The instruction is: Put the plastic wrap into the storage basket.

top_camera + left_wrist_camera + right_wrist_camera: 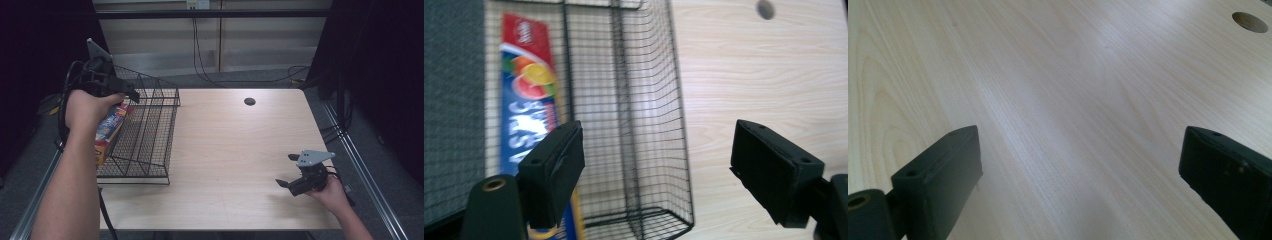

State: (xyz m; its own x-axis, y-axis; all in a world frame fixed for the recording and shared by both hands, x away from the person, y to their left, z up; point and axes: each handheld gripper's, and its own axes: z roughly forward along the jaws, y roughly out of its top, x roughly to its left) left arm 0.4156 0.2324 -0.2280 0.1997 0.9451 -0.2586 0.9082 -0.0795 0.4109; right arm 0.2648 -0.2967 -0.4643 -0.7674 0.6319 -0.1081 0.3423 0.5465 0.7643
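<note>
A long red and blue box printed with fruit lies inside the black wire basket at the table's left edge. My left gripper hovers over the basket's back left corner, above the box. In the left gripper view its jaws stand apart with nothing between them, and the box lies below inside the basket. My right gripper rests low over the front right of the table, open. The right gripper view has bare wood between its jaws.
The light wooden table has a round cable hole near its back edge. Cables hang behind the table. Metal rails run along both sides, and dark curtains stand to the left and right.
</note>
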